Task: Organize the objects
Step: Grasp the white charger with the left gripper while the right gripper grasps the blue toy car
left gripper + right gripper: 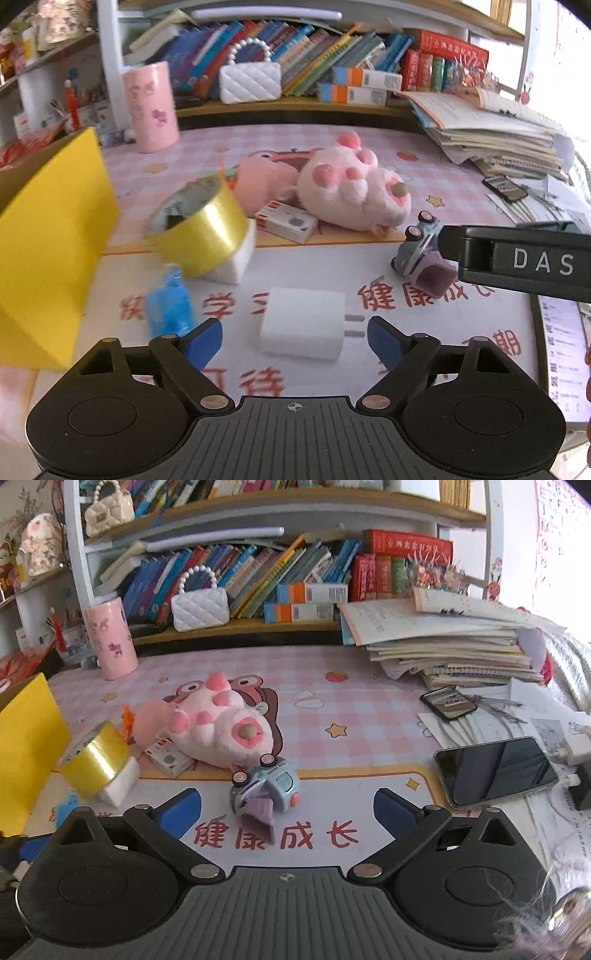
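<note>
My left gripper (295, 332) stands open low over the desk mat. A white plug charger (301, 325) lies between its blue fingertips (207, 334), with gaps on both sides. A blue wrapped item (170, 304) lies just left of it. My right gripper (288, 805) is open too. A small toy truck (266, 782), pale blue with a purple tipper, lies on its side just ahead of it, between the finger lines. In the left wrist view the same toy truck (421, 254) sits beside the right gripper's black housing (517, 258).
A yellow tape roll (199, 229) leans on a white block (236, 258). Behind them lie a pink plush (347, 188) and a small red-and-white box (286, 221). A yellow box (48, 251) stands at the left. A phone (495, 770) and a book stack (450, 646) are on the right.
</note>
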`<act>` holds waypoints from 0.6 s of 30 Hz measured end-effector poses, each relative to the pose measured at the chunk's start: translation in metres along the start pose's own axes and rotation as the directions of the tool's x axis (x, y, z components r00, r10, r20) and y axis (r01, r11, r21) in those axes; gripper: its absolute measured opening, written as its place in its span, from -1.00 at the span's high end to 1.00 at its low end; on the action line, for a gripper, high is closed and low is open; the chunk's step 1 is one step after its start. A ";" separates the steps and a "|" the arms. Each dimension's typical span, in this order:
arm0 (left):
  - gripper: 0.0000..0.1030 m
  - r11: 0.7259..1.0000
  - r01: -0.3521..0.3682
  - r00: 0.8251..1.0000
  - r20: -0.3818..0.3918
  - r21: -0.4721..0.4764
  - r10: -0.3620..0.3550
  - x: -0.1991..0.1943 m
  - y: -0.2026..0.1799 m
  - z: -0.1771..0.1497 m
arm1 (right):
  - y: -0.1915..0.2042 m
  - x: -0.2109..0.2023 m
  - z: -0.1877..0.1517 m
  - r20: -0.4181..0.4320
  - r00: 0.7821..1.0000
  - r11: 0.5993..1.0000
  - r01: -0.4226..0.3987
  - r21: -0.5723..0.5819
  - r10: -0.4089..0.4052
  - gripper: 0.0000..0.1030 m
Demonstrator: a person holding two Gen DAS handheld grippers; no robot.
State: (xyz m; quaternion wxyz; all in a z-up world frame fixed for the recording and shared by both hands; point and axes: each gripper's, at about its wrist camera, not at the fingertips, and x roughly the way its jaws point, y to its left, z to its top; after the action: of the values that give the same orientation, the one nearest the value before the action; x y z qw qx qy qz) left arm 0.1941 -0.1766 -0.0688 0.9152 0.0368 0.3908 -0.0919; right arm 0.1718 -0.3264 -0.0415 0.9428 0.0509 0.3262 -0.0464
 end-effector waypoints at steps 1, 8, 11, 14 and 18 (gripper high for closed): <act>-0.65 1.000 0.000 1.000 -0.004 0.007 0.000 0.004 -0.002 0.001 | 0.000 0.004 0.001 -0.005 1.000 1.000 0.000 -0.004 0.000 -0.97; -0.36 0.999 0.011 0.999 -0.039 0.033 -0.010 0.023 -0.009 0.001 | 0.001 0.025 0.005 -0.039 0.999 0.999 -0.014 -0.035 0.013 -0.97; -0.29 0.999 0.013 0.999 -0.041 0.037 -0.011 0.022 -0.009 0.002 | 0.003 0.032 0.007 -0.051 0.999 0.999 -0.019 -0.047 0.017 -0.97; -0.28 1.000 0.016 0.999 -0.043 0.002 -0.016 0.013 0.000 0.004 | 0.007 0.041 0.008 -0.065 0.998 0.997 -0.032 -0.063 0.028 -0.97; -0.28 0.996 0.035 0.999 -0.027 -0.084 -0.037 -0.010 0.023 0.002 | 0.013 0.055 0.008 -0.091 0.995 0.995 -0.048 -0.082 0.041 -0.97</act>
State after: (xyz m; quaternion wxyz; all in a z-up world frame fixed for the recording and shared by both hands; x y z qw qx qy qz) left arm 0.1927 -0.1532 -0.0602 0.9085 -0.0074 0.4078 -0.0913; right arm 0.2211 -0.3179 -0.0685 0.9294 0.0204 0.3683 -0.0093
